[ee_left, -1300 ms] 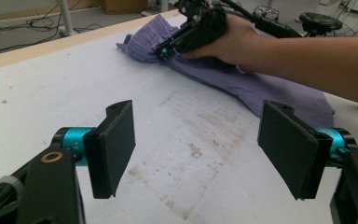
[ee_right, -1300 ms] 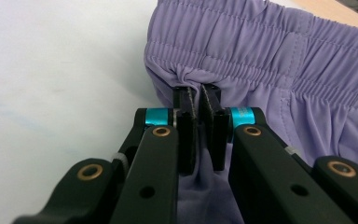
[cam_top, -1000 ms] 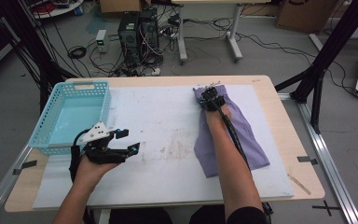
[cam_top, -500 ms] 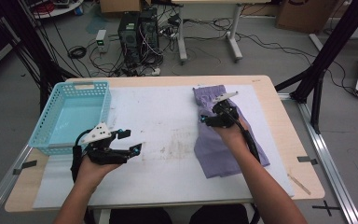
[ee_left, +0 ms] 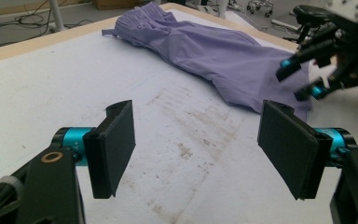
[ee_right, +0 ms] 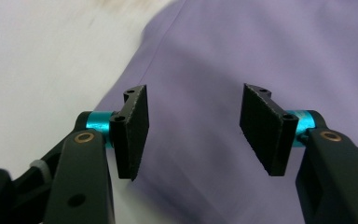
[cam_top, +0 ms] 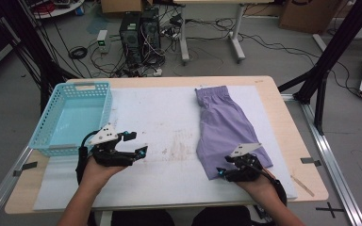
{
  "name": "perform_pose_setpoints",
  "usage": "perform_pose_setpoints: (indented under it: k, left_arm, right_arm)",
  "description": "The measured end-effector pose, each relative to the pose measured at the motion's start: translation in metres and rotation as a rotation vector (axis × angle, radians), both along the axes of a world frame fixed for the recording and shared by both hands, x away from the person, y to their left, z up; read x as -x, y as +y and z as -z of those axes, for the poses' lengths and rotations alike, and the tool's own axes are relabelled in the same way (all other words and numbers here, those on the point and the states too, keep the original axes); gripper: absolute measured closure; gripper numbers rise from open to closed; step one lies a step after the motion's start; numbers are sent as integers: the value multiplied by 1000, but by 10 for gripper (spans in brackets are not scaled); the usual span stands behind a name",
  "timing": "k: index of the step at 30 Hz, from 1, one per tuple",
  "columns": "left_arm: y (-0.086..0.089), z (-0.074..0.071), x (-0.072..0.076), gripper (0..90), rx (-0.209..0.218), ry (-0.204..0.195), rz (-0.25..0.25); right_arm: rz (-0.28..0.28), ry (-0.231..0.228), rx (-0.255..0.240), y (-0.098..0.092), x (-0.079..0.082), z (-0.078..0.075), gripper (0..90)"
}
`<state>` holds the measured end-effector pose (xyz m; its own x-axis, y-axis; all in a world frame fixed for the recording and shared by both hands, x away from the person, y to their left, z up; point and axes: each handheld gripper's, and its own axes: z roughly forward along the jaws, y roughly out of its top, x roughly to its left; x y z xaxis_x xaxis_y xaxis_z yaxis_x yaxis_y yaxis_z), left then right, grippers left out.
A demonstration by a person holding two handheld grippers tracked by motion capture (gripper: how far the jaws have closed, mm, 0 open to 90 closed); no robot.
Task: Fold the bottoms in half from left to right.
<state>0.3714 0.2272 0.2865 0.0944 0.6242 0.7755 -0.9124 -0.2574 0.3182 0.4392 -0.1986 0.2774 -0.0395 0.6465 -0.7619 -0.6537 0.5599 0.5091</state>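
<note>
Over near hem of purple garment (cam_top: 226,127): right gripper (ee_right: 193,123), jaws just opened about halfway, nothing clamped, cloth beneath; contact with fabric possibly, blur hides it. Well left of garment, near blue basket (cam_top: 70,117): left gripper (ee_left: 198,140), jaws wide, empty, above stained white mat (cam_top: 160,127).

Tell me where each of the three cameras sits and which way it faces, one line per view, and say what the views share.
High view: fixed above the person's edge of the table, looking forward and down; both forearms, the left gripper and the right gripper show.
Left gripper view: rides the left gripper, facing across the white mat toward the purple shorts; its open jaws show, plus the right gripper.
Right gripper view: rides the right gripper, looking down on the shorts; its open jaws show.
Shared: the shorts appear in all three.
</note>
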Motion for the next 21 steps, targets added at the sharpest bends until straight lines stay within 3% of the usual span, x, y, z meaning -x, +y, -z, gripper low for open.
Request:
perform_pose_setpoints:
  k: [1,2,3,5,6,11,16,20,21]
  left_arm:
    - [0,0,0,275,-2,0,-2]
    - [-1,0,0,275,-3,1,-5]
    - [-2,-1,-1,275,-2,1,-7]
    - [-3,-1,-1,275,-5,2,-7]
    - [-3,-1,-1,275,-6,2,-9]
    - [-2,-1,-1,275,-3,3,-3]
    - [0,-1,0,275,2,-2,6]
    - [2,-1,2,275,1,-7,6]
    - [2,-1,2,275,1,-5,7]
  right_arm:
    - [12,10,2,0,-4,5,431]
    - [22,-34,6,1,-7,11,486]
    - [18,-54,22,0,-8,14,601]
    - [29,-52,30,0,-5,16,853]
    - [37,-58,36,2,-5,17,881]
    - [18,-14,26,7,0,13,893]
    - [-37,-59,81,34,17,21,893]
    - [-43,-58,134,56,20,30,886]
    - [-37,-52,147,59,20,31,834]
